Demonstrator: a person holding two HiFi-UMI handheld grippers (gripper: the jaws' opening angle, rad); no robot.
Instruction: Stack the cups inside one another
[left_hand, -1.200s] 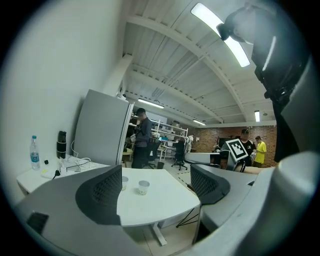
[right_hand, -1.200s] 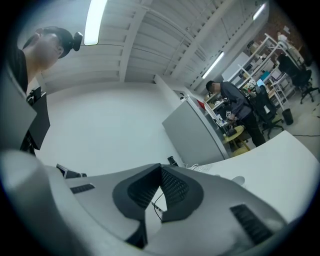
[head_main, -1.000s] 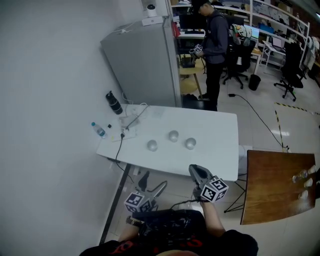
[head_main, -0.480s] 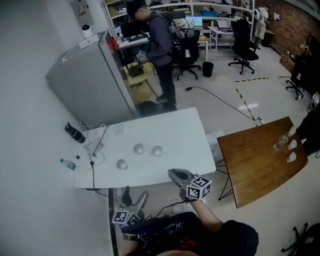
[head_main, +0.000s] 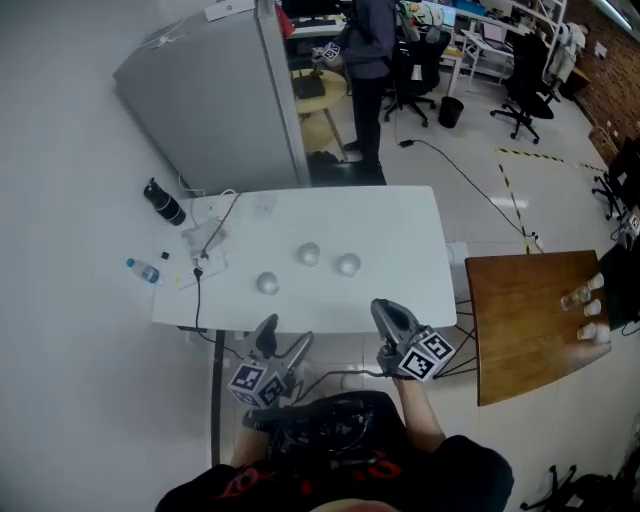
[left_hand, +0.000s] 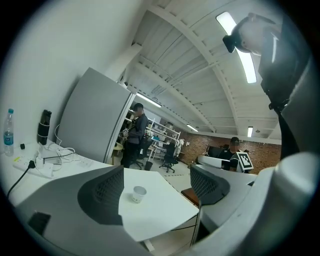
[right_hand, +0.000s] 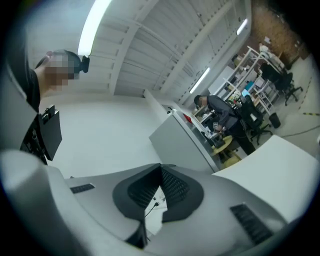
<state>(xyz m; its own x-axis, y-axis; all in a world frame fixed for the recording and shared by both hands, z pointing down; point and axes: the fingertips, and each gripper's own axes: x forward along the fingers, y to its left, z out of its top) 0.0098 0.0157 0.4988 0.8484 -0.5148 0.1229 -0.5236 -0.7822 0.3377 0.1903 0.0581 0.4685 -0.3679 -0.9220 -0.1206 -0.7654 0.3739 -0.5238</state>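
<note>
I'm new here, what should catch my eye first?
Three cups stand apart on the white table, none stacked. Just short of its near edge a person holds two grippers: the left gripper open, the right gripper shut and empty. A tall grey cabinet stands behind the table.

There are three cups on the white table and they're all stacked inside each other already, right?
No, they are not stacked yet. The three cups stand apart on the white table: the left cup, the middle cup and the right cup each sit alone. The head view shows it.
</note>
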